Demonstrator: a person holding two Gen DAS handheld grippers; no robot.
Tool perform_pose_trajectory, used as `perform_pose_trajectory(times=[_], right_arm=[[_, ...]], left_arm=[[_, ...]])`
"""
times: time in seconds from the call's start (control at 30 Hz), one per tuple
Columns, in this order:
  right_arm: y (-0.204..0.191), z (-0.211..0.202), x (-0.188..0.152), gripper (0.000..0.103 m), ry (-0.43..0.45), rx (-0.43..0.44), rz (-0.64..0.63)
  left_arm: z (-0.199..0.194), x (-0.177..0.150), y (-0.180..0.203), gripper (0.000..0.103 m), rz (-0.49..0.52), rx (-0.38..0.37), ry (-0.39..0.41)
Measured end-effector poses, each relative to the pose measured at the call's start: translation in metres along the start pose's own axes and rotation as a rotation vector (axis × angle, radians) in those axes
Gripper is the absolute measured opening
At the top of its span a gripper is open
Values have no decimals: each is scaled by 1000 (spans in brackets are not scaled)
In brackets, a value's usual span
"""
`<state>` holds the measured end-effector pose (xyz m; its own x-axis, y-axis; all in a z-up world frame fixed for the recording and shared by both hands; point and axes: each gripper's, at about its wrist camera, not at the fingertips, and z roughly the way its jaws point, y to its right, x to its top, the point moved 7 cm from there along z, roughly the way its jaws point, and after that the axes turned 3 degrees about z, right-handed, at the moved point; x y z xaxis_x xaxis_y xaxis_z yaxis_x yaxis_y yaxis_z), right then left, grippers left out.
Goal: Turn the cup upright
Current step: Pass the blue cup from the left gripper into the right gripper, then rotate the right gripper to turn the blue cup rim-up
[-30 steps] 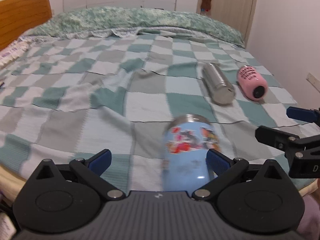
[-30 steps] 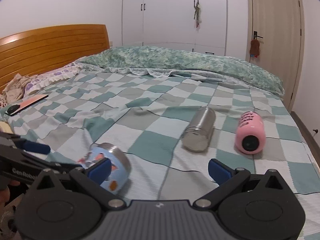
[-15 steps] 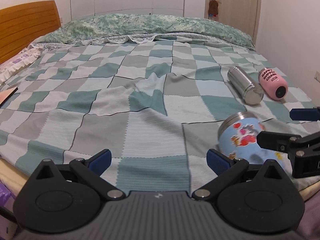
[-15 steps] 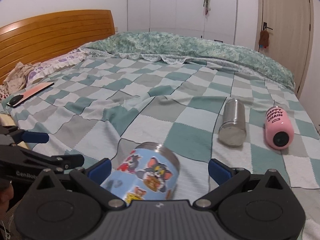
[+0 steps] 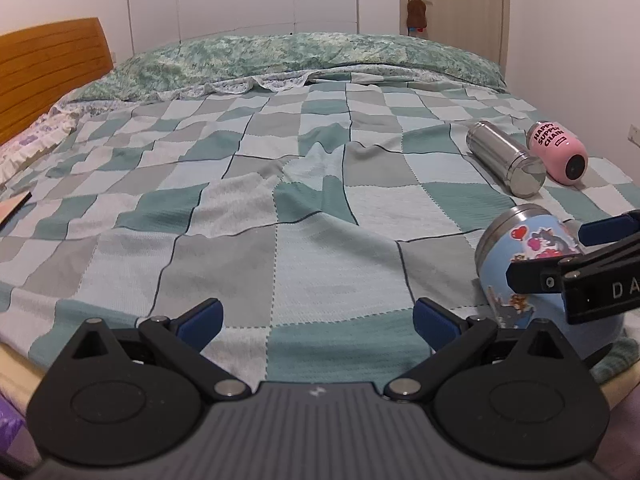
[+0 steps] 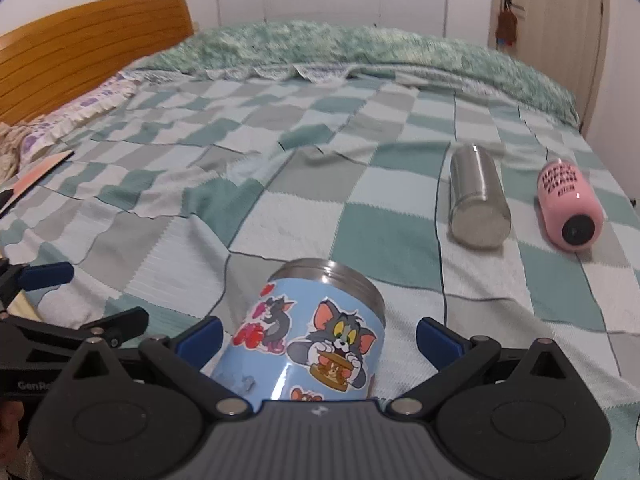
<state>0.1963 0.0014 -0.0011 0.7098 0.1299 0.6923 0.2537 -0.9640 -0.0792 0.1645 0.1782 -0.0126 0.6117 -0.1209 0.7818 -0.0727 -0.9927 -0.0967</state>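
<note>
The blue cartoon cup [image 6: 316, 332] lies on its side on the checked blanket [image 6: 360, 236] near the bed's front edge, its steel rim pointing toward the far end of the bed. The right gripper [image 6: 320, 334] has its 2 fingers [image 6: 438, 338] spread wide on either side of the cup, neither pad clearly touching it (the left pad sits just beside the cup's wall). The left gripper [image 5: 316, 320] hangs over bare blanket to the cup's left, fingers [image 5: 200, 318] spread and holding nothing. Farther back lie 2 more bottles, a steel flask [image 6: 478, 200] and a pink bottle [image 6: 568, 206], both on their sides, near each other but apart.
</note>
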Motion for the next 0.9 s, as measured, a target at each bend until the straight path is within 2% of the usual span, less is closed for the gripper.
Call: perform_pose_trajectory(times=[0.3,0.4,0.6,0.73,0.9], right_arm=[[1,26,1,102,-133,-21,99],[2,34,0,96,-183,-22,132],[3,45,-5,90,-262,-11,193],[5,48,-6,87,-277,11,225],[6,46,-3,87,-272,16,237]], left_arm=[[13,5,-7,103,37,-4,26],[17,6,-9,103,37,-10,21],[22,5,-12,103,34,-12,16],[23,5,-11,103,37,-17,16],[23,5,-11,103,35,-17,18]])
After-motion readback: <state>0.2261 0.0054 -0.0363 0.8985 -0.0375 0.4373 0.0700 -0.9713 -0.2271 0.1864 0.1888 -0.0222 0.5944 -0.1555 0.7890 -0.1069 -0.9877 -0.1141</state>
